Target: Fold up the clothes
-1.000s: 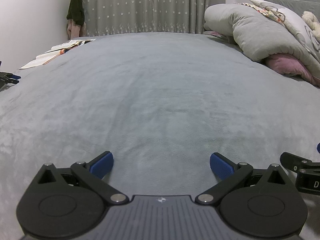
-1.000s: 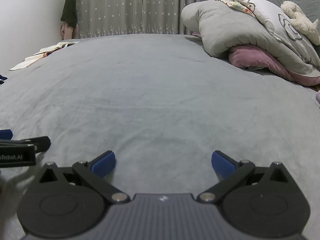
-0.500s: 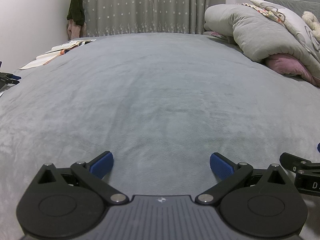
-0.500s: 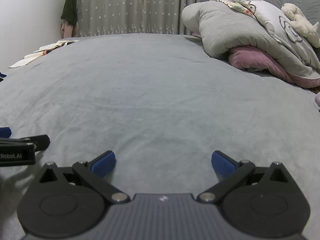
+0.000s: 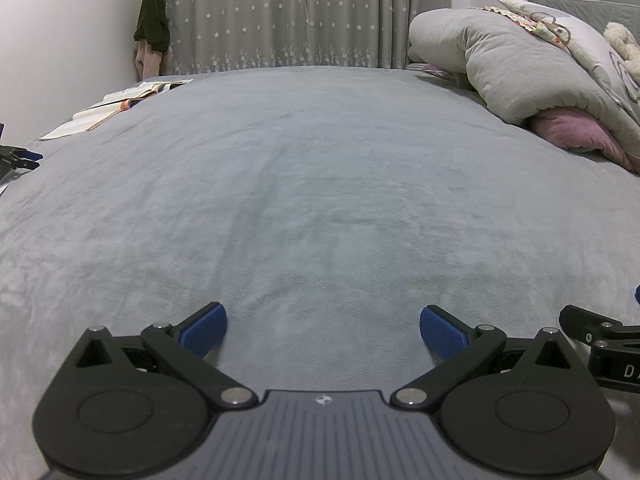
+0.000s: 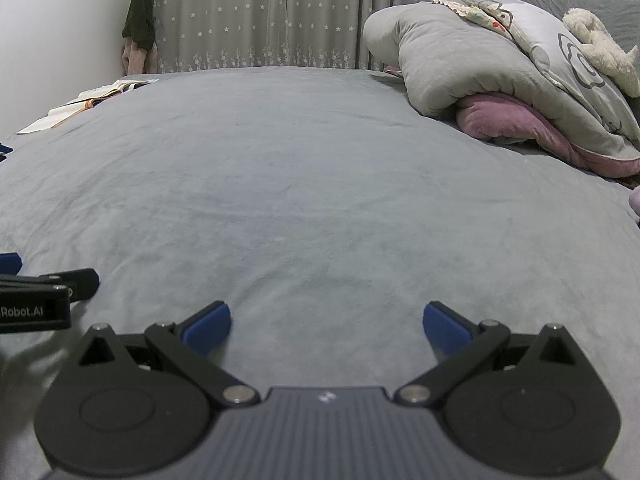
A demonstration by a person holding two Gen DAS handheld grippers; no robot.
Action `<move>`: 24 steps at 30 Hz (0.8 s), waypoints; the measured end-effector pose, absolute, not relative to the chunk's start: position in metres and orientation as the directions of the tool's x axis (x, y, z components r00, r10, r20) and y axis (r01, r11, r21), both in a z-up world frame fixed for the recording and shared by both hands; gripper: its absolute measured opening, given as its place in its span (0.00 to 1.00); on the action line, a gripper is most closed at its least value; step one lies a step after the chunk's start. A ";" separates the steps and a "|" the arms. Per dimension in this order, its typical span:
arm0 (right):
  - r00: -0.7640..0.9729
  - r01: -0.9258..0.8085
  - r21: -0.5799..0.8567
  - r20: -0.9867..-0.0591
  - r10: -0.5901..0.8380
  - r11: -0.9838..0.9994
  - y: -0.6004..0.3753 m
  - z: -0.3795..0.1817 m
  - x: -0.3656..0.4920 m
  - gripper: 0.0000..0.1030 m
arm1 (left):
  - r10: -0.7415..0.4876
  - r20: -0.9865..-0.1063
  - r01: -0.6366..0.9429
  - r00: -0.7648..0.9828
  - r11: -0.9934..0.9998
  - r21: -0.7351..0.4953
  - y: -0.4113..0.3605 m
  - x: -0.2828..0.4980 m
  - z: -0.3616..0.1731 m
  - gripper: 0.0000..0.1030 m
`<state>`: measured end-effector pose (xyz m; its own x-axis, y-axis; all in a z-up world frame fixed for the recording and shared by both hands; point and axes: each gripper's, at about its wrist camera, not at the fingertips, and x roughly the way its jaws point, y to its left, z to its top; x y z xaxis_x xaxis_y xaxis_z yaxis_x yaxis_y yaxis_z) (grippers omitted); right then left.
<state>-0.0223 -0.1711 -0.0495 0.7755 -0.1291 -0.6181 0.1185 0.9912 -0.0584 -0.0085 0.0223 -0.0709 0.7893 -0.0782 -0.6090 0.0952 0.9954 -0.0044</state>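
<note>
- Left gripper (image 5: 323, 330), seen from the left wrist camera, has its blue-padded fingers (image 5: 203, 329) spread wide with nothing between them, low over a grey bedspread (image 5: 320, 200)
- At the right edge of that view part of the right gripper (image 5: 600, 340) pokes in, cut off by the frame, its lettering only partly readable
- Far left, an open book (image 5: 116, 108) lies at the bed's edge; a dark clamp-like object (image 5: 18, 158) beside it is too cropped to identify
- Grey quilt (image 5: 512, 68) is heaped over a pink blanket (image 5: 576, 132) at the right, hiding most of it
- No garment to fold can be made out on the bedspread in either view
- Right gripper (image 6: 326, 326), from the right wrist camera, is likewise wide apart and empty over the bedspread (image 6: 320, 184)
- Left gripper (image 6: 44, 300) enters at the left edge, mostly out of frame
- White plush toy (image 6: 600, 48) sits on a patterned pillow (image 6: 552, 40), its shape unclear
- Dark garment (image 6: 138, 12) hangs by the starred curtain (image 6: 260, 16)
</note>
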 end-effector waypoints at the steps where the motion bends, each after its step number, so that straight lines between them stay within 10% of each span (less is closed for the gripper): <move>1: 0.775 0.118 -0.059 -0.618 -0.129 0.991 -0.171 -0.050 -0.022 1.00 | -0.078 -0.609 0.095 0.789 0.995 -0.004 0.022 -0.008 -0.071 1.00; 24: 0.776 0.115 -0.066 -0.617 -0.132 0.991 -0.173 -0.049 -0.019 1.00 | -0.078 -0.609 0.095 0.789 0.995 -0.004 0.022 -0.008 -0.071 1.00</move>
